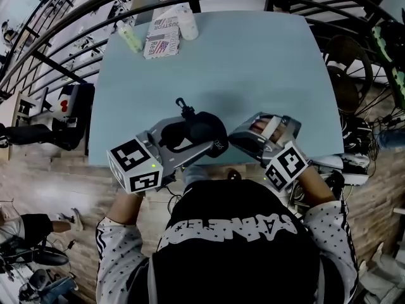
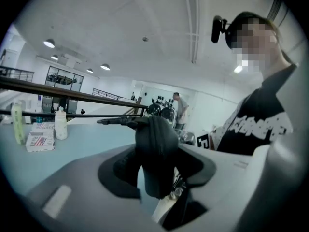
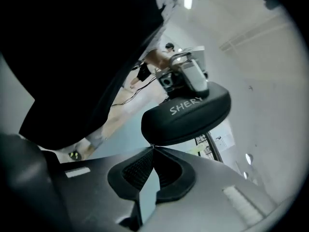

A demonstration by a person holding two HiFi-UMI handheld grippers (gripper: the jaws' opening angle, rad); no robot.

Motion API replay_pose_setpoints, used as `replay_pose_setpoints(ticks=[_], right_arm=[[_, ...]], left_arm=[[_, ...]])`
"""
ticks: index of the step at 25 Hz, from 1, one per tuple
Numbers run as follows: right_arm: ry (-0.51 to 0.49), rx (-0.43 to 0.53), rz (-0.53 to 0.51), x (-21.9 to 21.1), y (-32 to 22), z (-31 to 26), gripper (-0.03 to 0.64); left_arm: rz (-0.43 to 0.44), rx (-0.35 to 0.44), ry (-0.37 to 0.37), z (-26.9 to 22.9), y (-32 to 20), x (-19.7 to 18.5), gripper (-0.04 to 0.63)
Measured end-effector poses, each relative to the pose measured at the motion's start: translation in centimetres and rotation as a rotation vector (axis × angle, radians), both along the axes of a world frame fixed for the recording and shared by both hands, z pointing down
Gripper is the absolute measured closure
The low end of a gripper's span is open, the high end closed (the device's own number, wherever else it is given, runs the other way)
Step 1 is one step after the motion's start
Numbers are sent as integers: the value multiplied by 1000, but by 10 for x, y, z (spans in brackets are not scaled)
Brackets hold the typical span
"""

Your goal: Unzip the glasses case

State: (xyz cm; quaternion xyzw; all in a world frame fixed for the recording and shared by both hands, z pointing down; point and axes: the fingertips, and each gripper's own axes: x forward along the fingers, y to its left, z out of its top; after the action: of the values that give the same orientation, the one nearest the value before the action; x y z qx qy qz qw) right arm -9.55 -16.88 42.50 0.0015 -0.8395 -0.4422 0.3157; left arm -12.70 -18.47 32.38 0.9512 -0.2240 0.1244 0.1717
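The black zipped glasses case (image 1: 205,132) is held just above the near edge of the light blue table (image 1: 253,62). My left gripper (image 1: 193,135) is shut on it. In the left gripper view the case (image 2: 154,149) stands edge-on between the pads, and its hanging clip (image 2: 120,121) points left. My right gripper (image 1: 233,139) comes in from the right with its tips at the case's side. In the right gripper view the jaws (image 3: 152,147) are shut right under the case (image 3: 186,115), at its seam. A tiny metal glint shows at the tips, which looks like the zipper pull.
At the table's far left stand a green bottle (image 1: 130,37), a white bottle (image 1: 188,25) and a printed box (image 1: 161,40). Black railings curve round the table. Bicycles and cables lie to the right. A person (image 2: 181,108) stands far off.
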Motion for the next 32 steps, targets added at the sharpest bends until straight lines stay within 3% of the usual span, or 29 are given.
replay_pose_setpoints(ticks=[3,9,15,22,25,27,29,32], right_arm=[[113,70,-36,6,11,21,611],[83,12,3,6,10,21,608],[-58,-45,73,8,5,4,607],[-148,-92,98,10,6,-3,607],[-292,-143,130,8,-2,-30,609],[-353,-154,148,8,-8,-45,610],[-362,-144,150,8,-9,-50,611],[-352,-127,151,8,-8,-51,611]], left_arm=[[28,9,-52,18,9,14,595],[27,13,-61,22,9,13,595],[-11,-15,13,10,5,6,595],[-8,-34,28,11,7,6,595],[21,-54,2,23,10,9,595],[8,-91,72,25,9,8,595],[-10,-105,126,21,9,7,595],[-12,-87,108,20,10,8,595]])
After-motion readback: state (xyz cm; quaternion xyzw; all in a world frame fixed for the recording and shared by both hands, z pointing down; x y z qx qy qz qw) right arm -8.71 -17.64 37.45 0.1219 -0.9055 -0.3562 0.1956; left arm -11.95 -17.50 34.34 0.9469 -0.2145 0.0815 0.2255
